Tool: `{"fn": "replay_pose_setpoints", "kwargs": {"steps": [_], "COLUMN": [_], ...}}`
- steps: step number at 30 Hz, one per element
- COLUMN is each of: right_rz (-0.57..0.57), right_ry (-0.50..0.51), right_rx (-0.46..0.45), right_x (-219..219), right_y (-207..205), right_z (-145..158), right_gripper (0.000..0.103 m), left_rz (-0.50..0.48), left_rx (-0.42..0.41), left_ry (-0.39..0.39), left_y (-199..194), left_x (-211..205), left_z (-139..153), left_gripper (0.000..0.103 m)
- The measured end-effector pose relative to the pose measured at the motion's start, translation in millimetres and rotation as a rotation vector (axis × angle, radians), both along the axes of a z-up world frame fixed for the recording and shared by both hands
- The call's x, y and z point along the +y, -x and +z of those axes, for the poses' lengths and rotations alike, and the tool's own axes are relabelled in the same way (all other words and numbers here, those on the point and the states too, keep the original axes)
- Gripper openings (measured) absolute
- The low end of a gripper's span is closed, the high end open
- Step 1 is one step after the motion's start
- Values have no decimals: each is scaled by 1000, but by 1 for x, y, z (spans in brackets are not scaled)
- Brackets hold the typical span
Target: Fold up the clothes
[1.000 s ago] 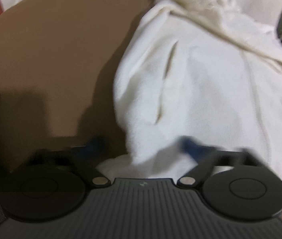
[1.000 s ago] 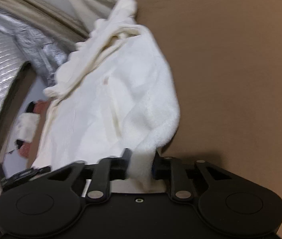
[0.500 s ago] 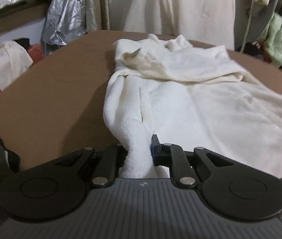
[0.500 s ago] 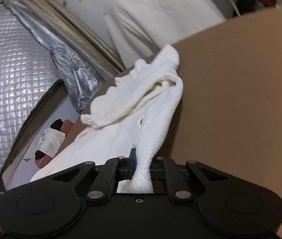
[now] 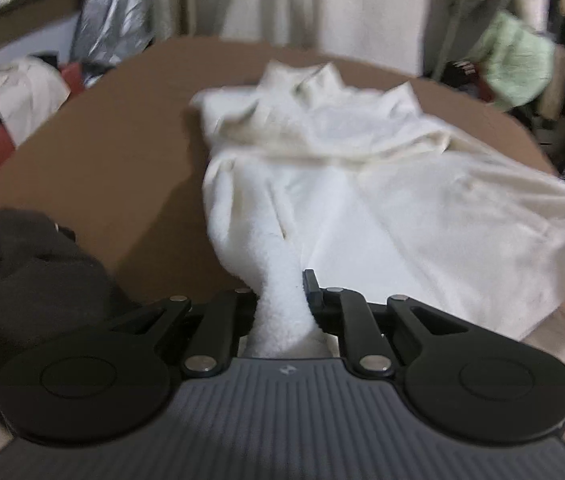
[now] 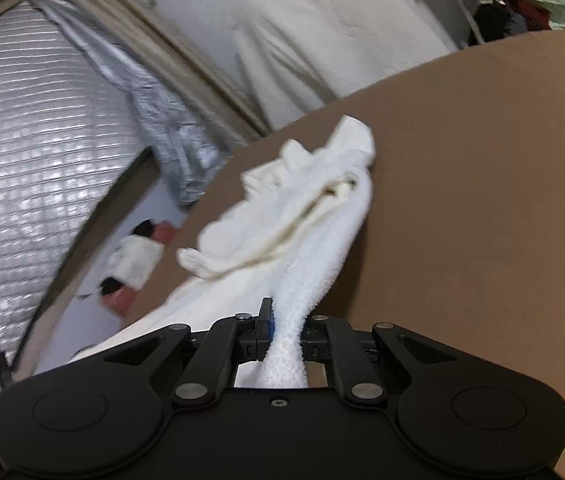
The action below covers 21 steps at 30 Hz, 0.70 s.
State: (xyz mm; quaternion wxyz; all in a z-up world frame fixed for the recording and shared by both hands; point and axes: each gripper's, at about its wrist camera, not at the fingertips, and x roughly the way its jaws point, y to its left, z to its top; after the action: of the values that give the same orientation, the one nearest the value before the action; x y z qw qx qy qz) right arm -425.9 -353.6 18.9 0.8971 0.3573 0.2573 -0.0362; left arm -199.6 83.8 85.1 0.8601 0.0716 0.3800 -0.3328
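Dim indoor light, motion blur throughout, fisheye bending at the edges.

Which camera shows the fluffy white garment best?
The left wrist view: the fluffy white garment lies spread across the brown table. The right wrist view shows only a bunched edge.

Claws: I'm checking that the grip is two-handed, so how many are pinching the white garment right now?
2. The left claw clamps the white garment at its near left edge; the right claw clamps a fleecy edge of it over the brown table.
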Motion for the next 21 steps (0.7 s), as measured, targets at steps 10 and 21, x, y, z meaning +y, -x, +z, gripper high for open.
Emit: {"fn": "replay_pose_setpoints", "kwargs": {"steps": [10, 21], "right_rz": [-12, -54], "right_ry": [88, 110], "right_rx": [14, 35], "right_x": [-40, -115], "right_y": [-86, -250], "right_z": [22, 39], "right_gripper": [9, 20], "left_rz": [110, 234], "left_rx": [-72, -68], "left_ry": [-68, 128], "left_y": [-57, -248], "left_x": [-23, -94], "left_z": [-28, 11], "left_gripper": [12, 19]}}
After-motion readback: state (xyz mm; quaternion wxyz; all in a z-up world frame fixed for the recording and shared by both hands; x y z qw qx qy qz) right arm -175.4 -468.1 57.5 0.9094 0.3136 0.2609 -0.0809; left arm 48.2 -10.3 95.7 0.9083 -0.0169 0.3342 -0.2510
